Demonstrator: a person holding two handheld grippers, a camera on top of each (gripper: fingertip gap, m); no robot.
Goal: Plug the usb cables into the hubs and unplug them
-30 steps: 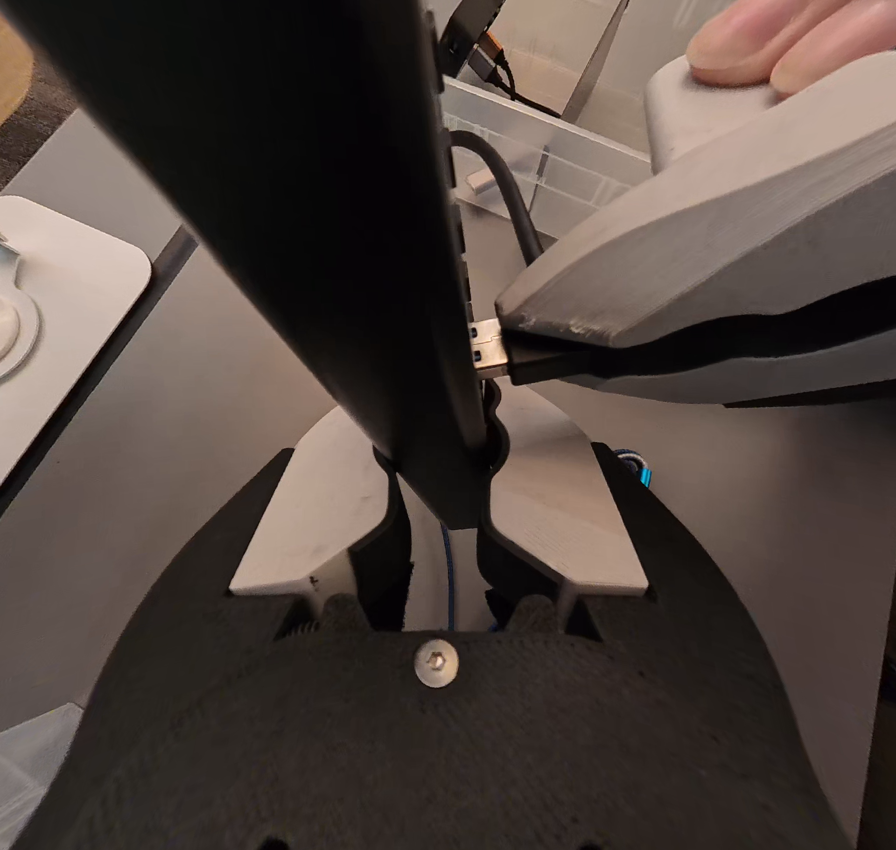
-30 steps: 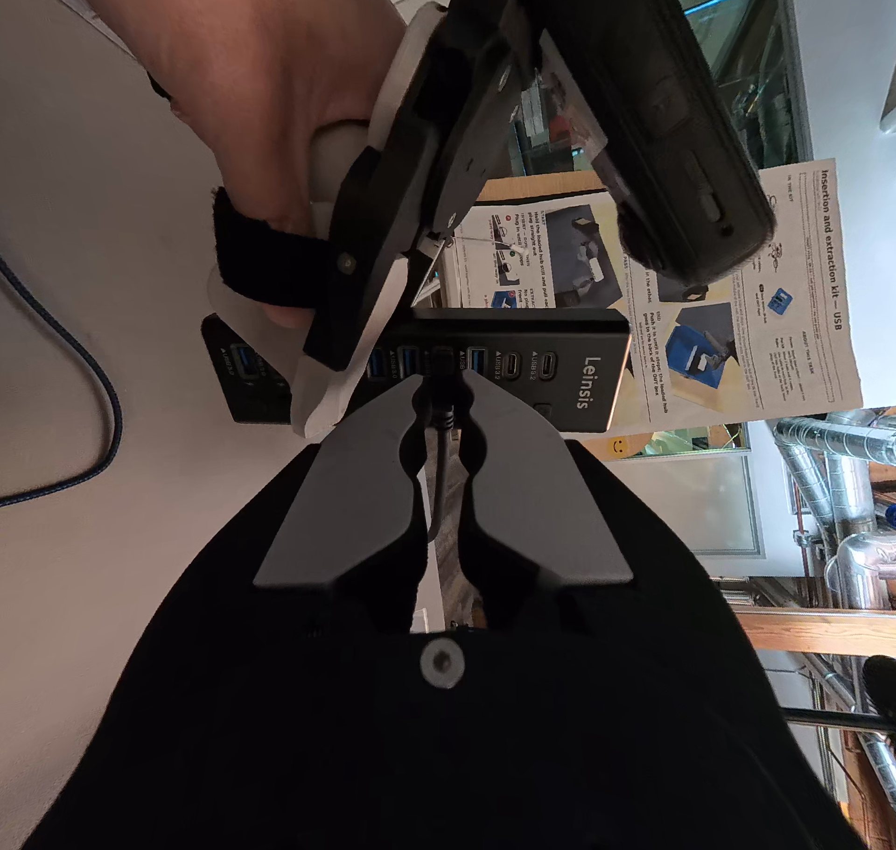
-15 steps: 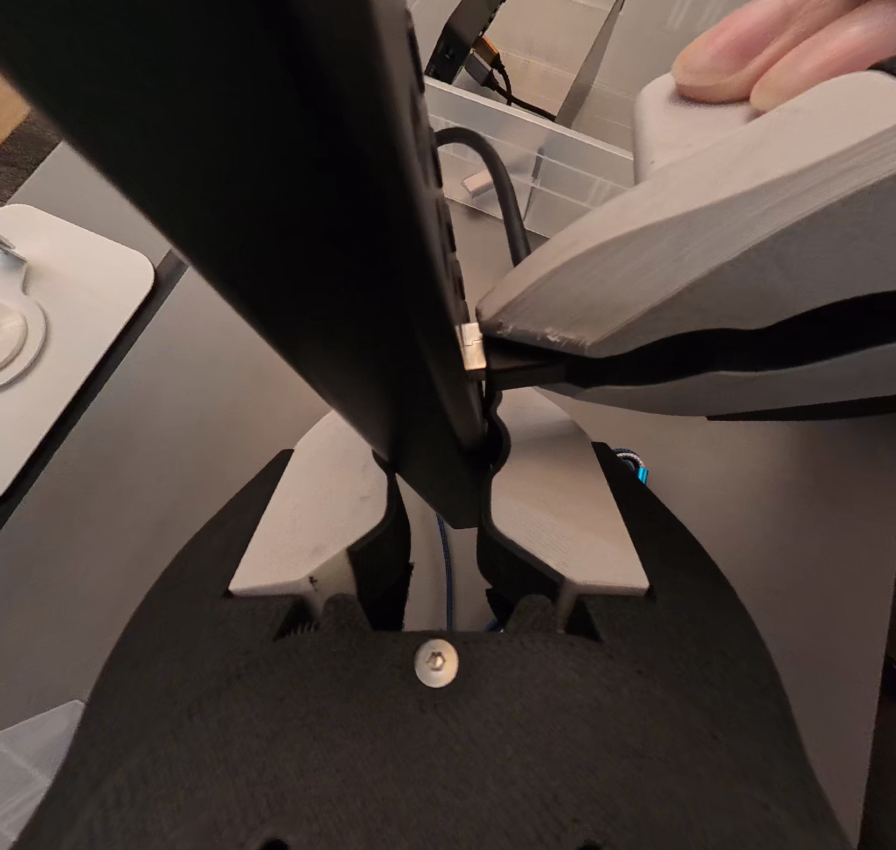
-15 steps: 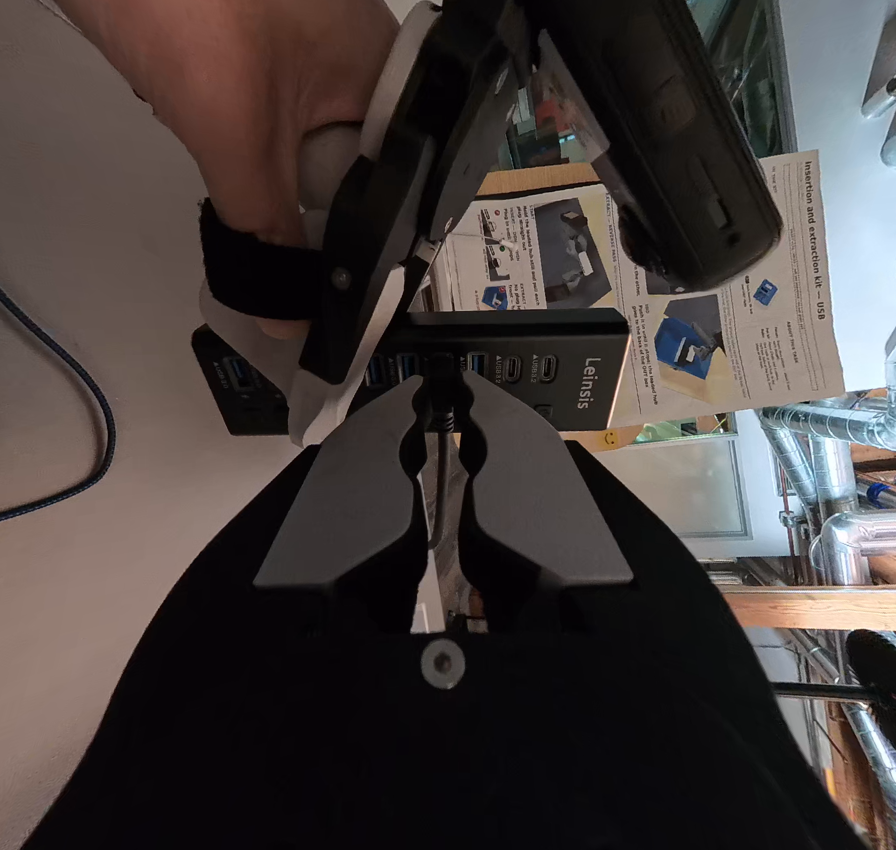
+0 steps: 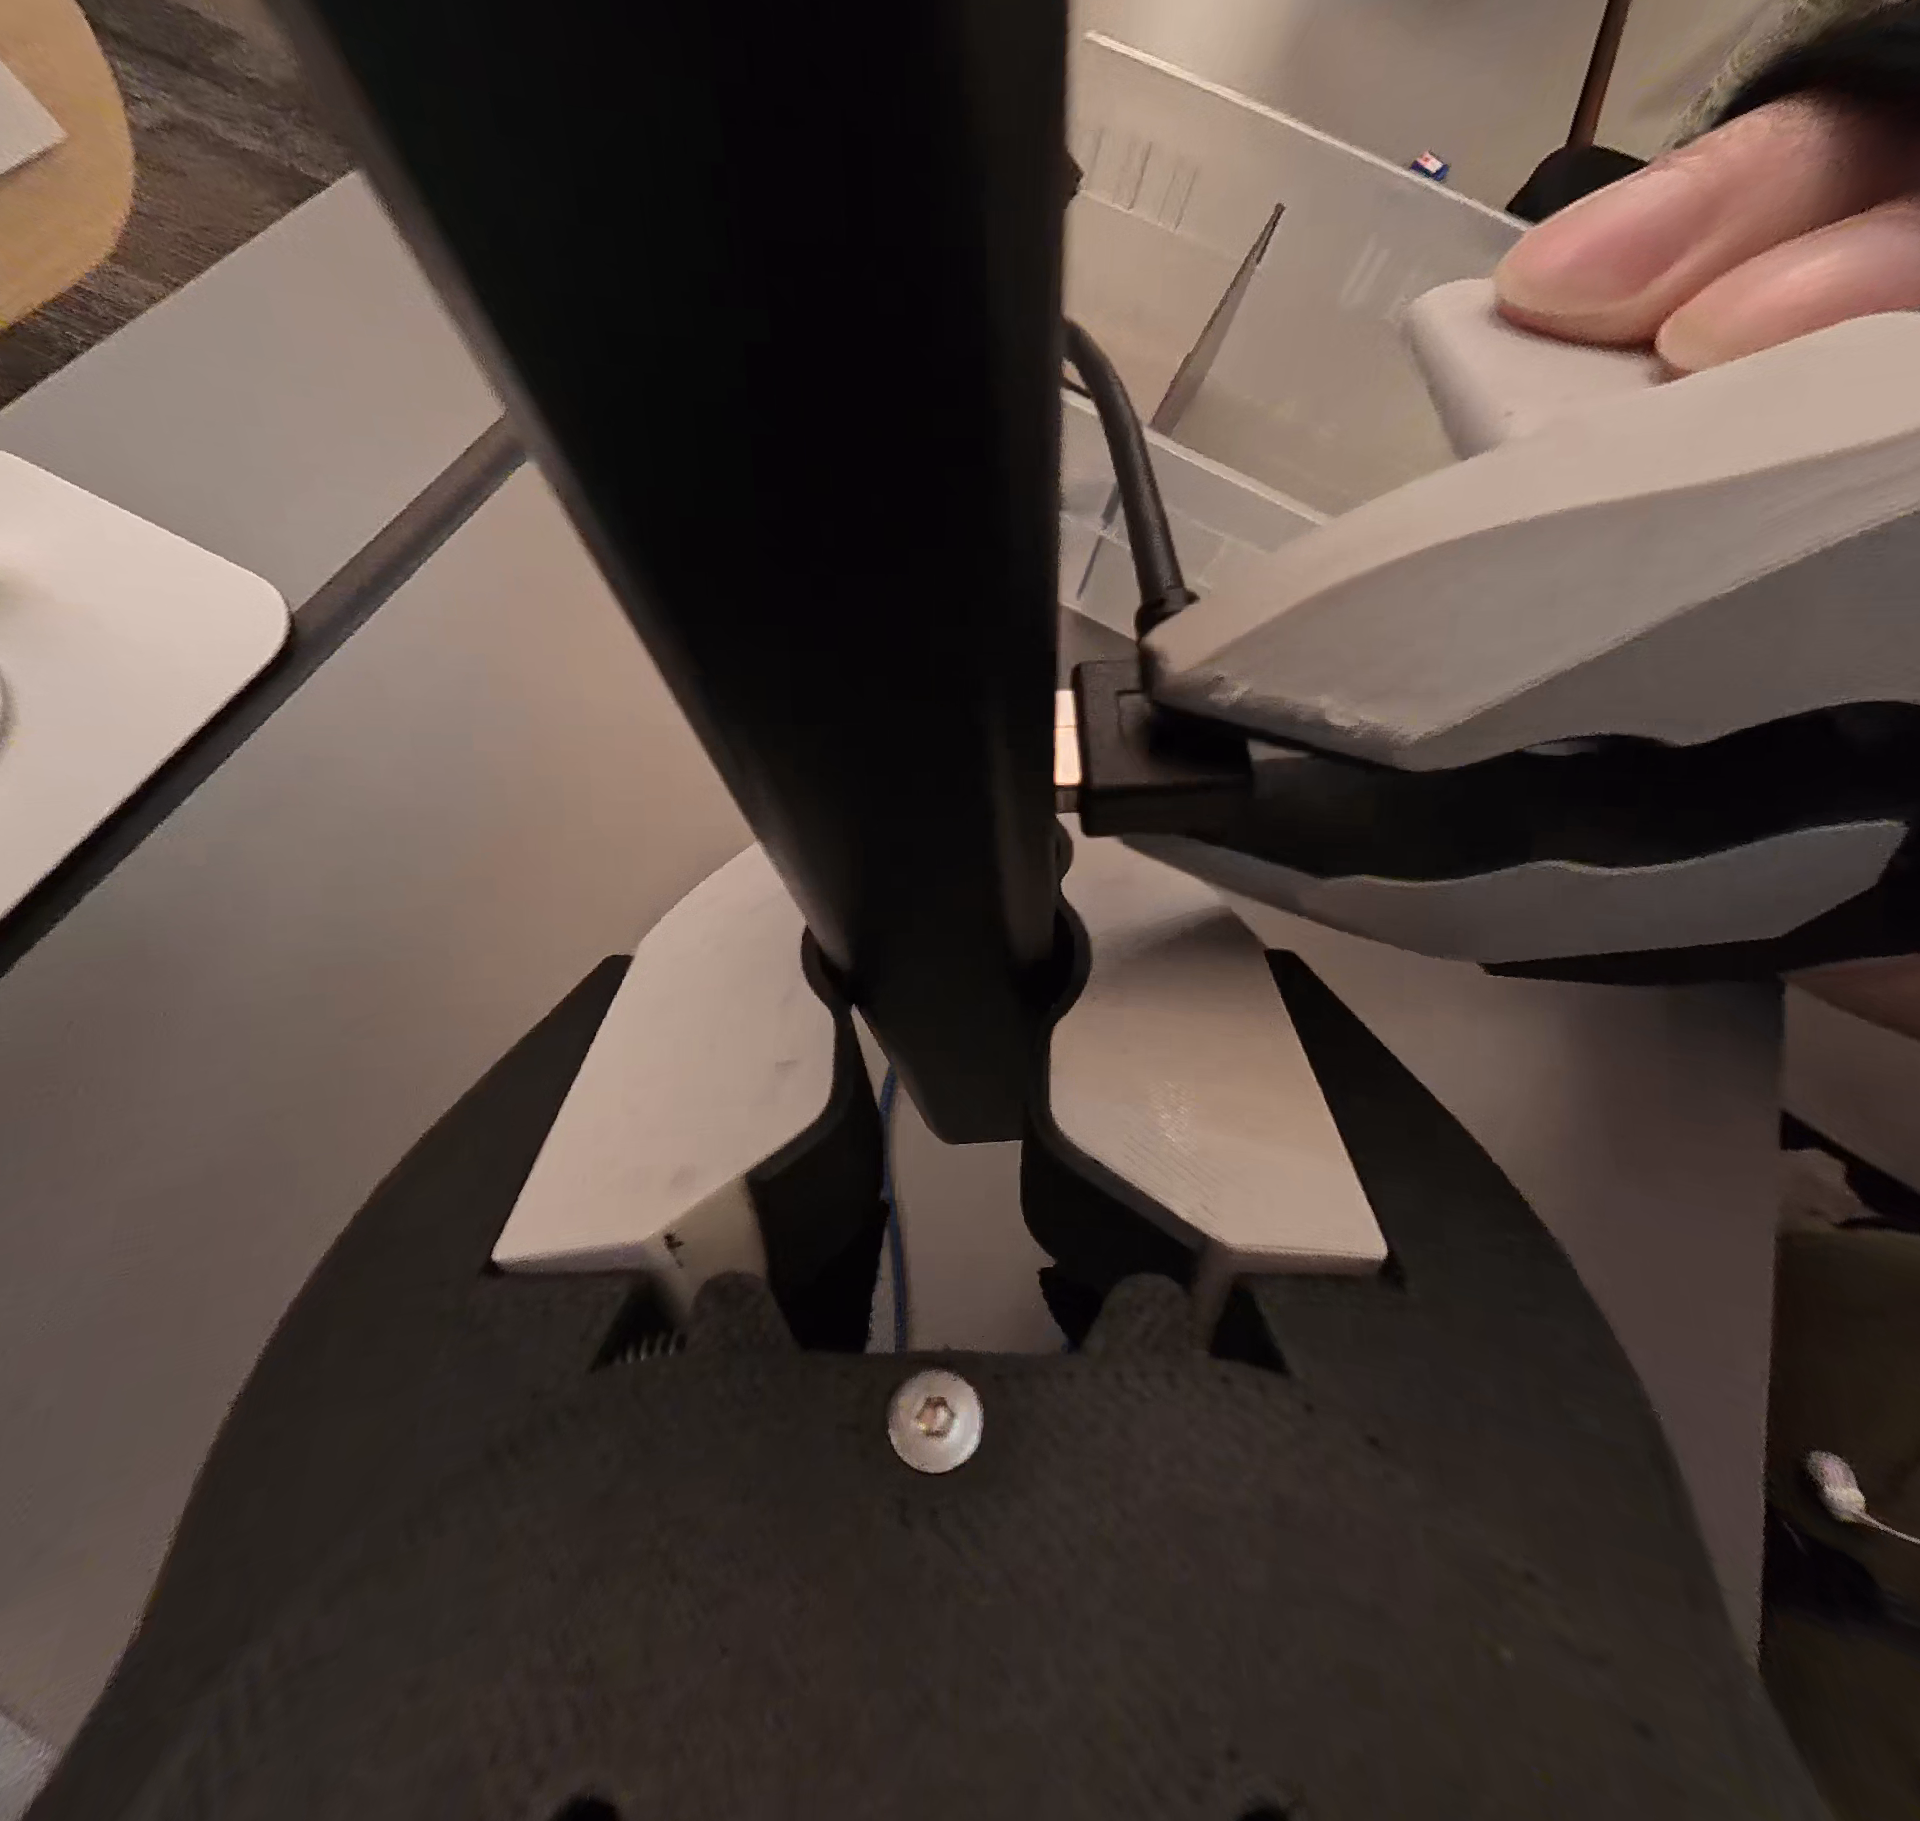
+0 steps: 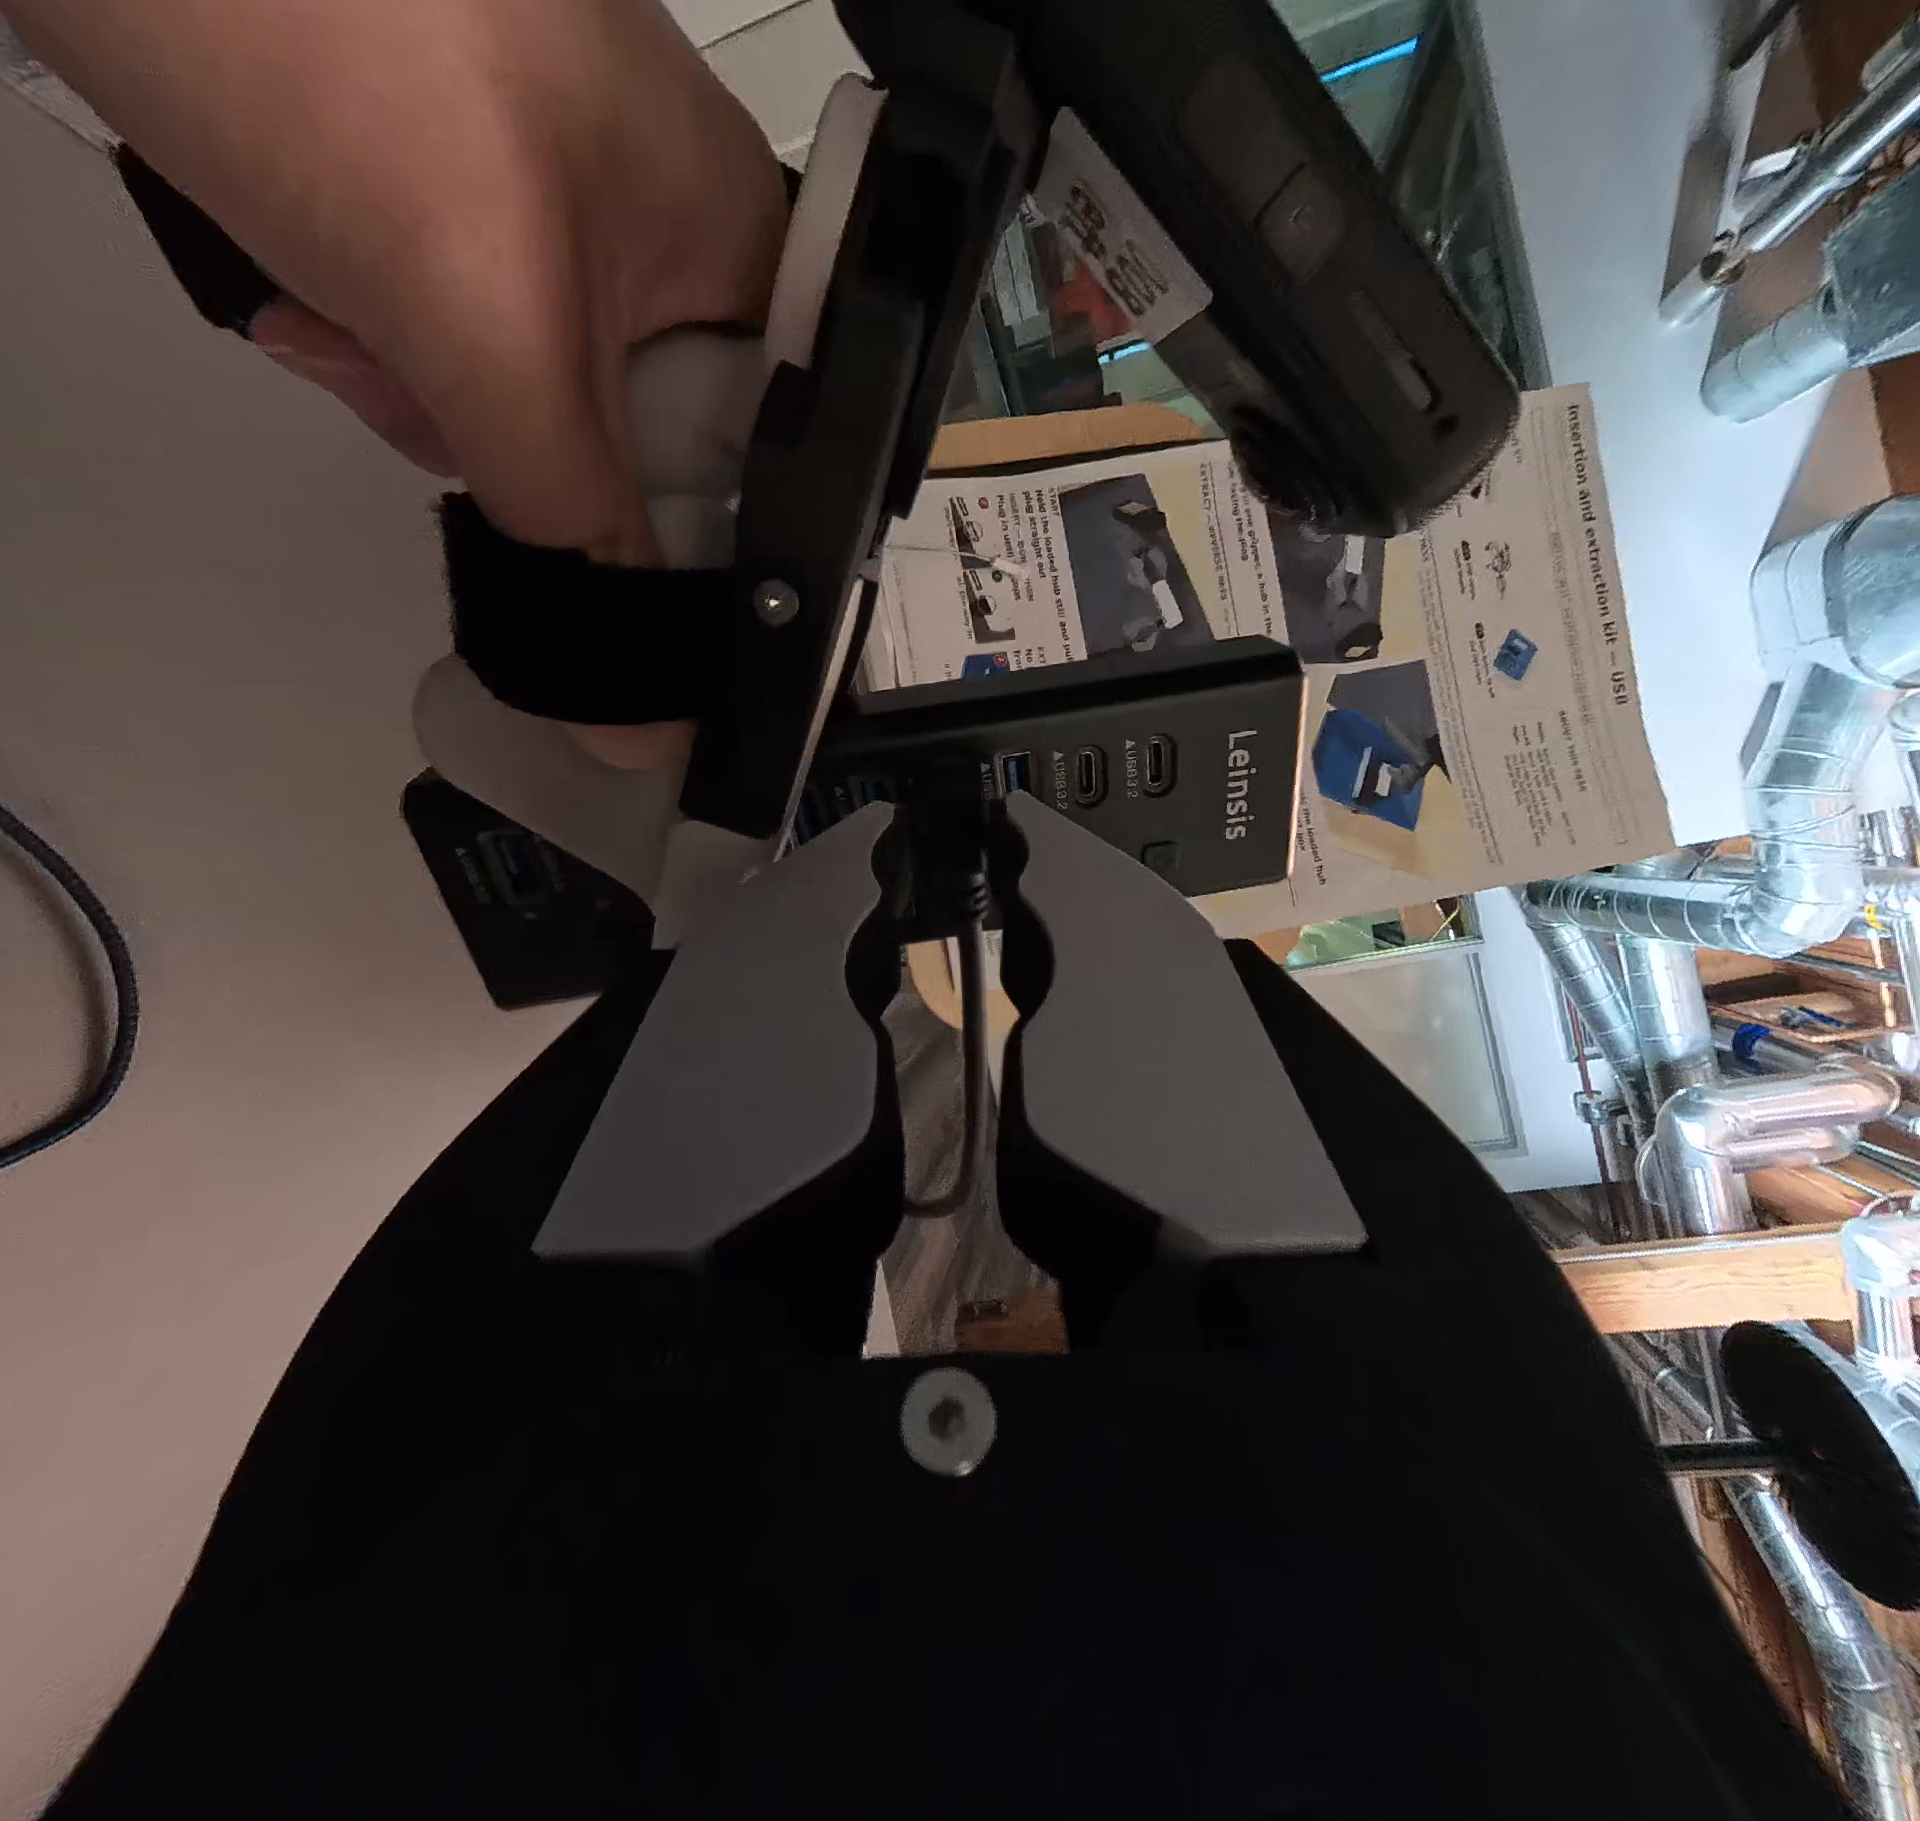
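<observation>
Grey desk [image 5: 312, 836], left hand-held gripper [image 5: 940, 961] clamping hub [image 5: 779, 421], right hand-held gripper [image 6: 940, 836] pinching plug [image 5: 1153, 748], clear bin [image 5: 1247, 337] contents unclear

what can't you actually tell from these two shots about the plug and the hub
- How deep the plug sits: in the left wrist view a sliver of metal shows at the hub, but the port faces away.
- Which port it enters: in the right wrist view the right tool and the plug cover it.
- The hub's far end: cut off by the top edge in the left wrist view; hidden behind the left tool in the right wrist view.
- Where the cable leads: cut off behind the hub.
</observation>
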